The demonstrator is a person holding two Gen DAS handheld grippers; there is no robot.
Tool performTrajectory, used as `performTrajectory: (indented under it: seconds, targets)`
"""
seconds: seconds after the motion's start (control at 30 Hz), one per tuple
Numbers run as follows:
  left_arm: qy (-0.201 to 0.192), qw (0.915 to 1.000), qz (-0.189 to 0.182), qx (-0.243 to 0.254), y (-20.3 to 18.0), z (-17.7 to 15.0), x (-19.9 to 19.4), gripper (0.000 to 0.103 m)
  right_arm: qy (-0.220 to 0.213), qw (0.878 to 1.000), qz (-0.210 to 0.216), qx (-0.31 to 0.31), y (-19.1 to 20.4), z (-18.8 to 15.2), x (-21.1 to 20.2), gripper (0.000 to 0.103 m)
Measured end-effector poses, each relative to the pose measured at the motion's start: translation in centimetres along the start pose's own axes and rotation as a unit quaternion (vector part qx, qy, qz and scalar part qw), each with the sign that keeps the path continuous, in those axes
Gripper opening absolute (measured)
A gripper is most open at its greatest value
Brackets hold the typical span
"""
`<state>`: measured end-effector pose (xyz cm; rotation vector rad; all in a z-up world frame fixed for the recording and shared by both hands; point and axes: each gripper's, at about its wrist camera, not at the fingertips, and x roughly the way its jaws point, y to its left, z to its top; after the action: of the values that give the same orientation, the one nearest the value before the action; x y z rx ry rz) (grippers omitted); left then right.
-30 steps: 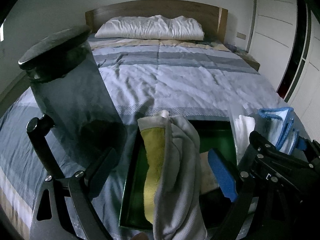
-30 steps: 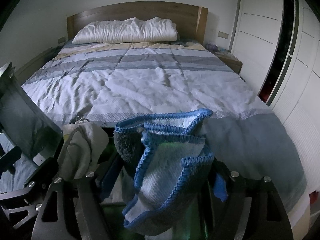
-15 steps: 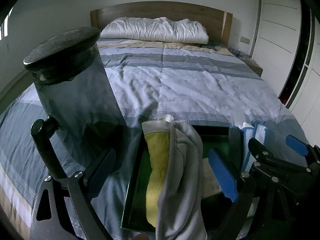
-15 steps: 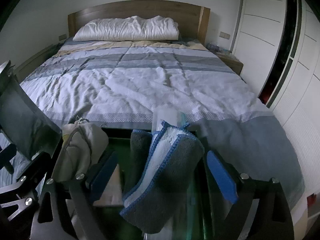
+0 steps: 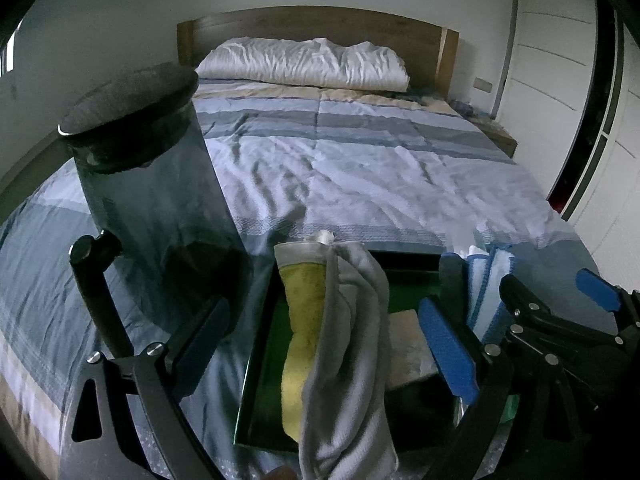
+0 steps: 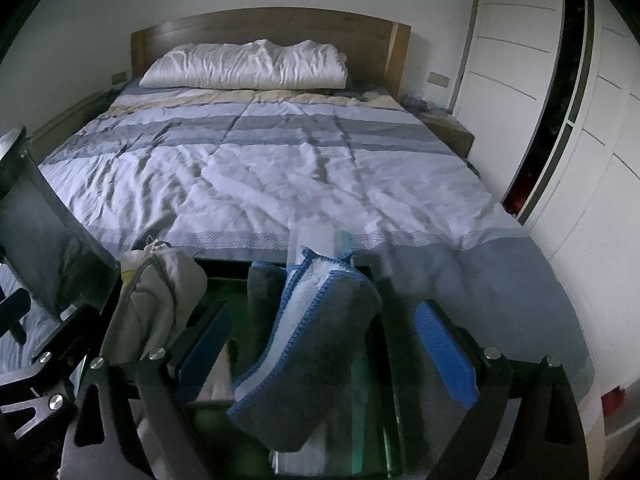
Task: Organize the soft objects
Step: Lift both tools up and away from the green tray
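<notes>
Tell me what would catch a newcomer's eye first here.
A grey towel with blue edging stands rolled in the dark green tray at the bed's foot, between the right gripper's opening jaws. Beside it, a grey-and-yellow cloth stands between the left gripper's fingers.

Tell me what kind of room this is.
A bedroom, almost certainly: a made bed with a blue and grey striped quilt, a rumpled white pillow against a wooden headboard, and white built-in wardrobe doors along the wall.
</notes>
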<state>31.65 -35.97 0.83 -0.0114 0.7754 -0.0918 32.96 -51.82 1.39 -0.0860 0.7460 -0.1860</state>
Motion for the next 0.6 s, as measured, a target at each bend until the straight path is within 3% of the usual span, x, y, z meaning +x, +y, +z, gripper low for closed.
performTrajectory:
  seconds: [0.13,0.6]
  targets:
    - [0.000,1.0000,-0.009,-0.002,0.0,-0.1,-0.9,0.095,-0.007,1.000,-0.011,0.003,-0.4,-0.2,-1.3,0.103]
    - [-0.020,0.9990,-0.039,0.005,1.0,-0.7,-6.7,0.097,-0.032,0.999,-0.031,0.005,-0.5,-1.8,-8.2,0.103]
